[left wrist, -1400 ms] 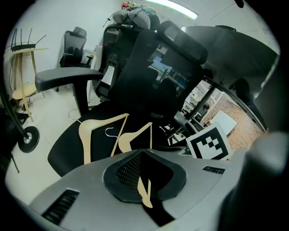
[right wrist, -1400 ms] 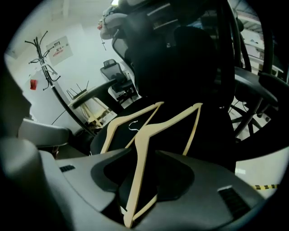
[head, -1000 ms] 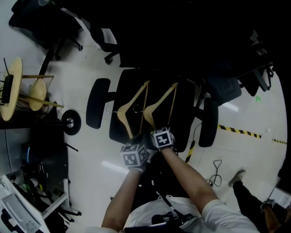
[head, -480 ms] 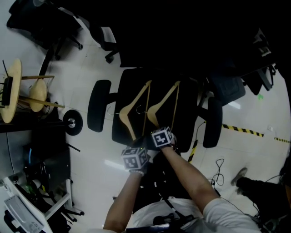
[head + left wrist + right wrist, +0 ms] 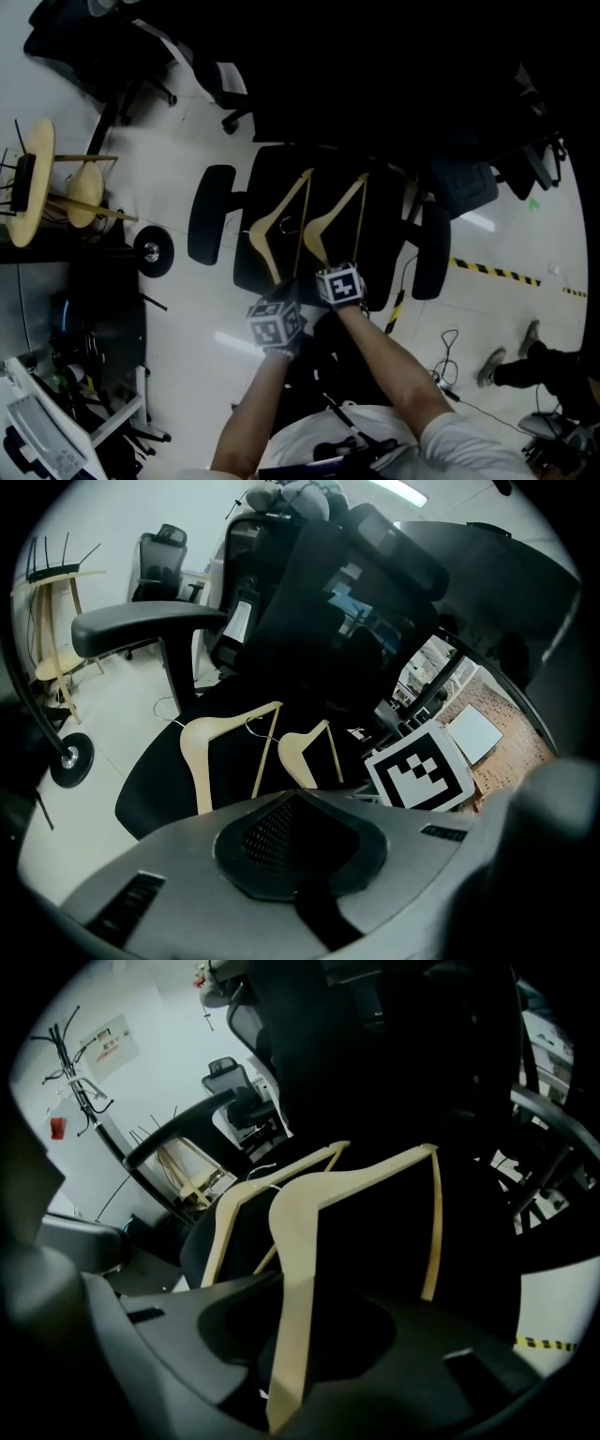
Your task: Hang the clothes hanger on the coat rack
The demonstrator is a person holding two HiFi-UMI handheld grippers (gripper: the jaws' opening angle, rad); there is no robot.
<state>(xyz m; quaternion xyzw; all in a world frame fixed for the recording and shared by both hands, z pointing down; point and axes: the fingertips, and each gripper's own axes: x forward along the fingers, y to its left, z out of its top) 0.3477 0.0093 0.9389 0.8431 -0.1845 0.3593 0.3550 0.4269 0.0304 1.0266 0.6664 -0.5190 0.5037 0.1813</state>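
Note:
Two pale wooden hangers lie side by side on a black office chair seat [image 5: 258, 178]. My right gripper [image 5: 327, 266] is at the lower end of the right-hand hanger [image 5: 335, 203]. Its jaws have just been closing, and that hanger's arm [image 5: 300, 1232] runs down between them, with my right gripper [image 5: 292, 1358] shut on it. The left-hand hanger [image 5: 278, 202] lies free; it also shows as the farther hanger [image 5: 228, 1218]. My left gripper [image 5: 284, 298] hovers at the seat's front edge, nothing in it [image 5: 295, 829]; its jaws are hidden. Both hangers [image 5: 202, 752] lie ahead of it.
The chair's armrests [image 5: 206, 216] [image 5: 429, 253] flank the seat, its backrest behind. A black branching stand [image 5: 80, 1072] rises at the far left wall. A wooden round piece [image 5: 36, 183] with sticks sits left. More chairs, cables and a person's shoe [image 5: 487, 367] surround the chair.
Both grippers stay at the seat's front edge, close to the hangers' lower ends. The view has shifted slightly. The person's leg at the lower right has moved.

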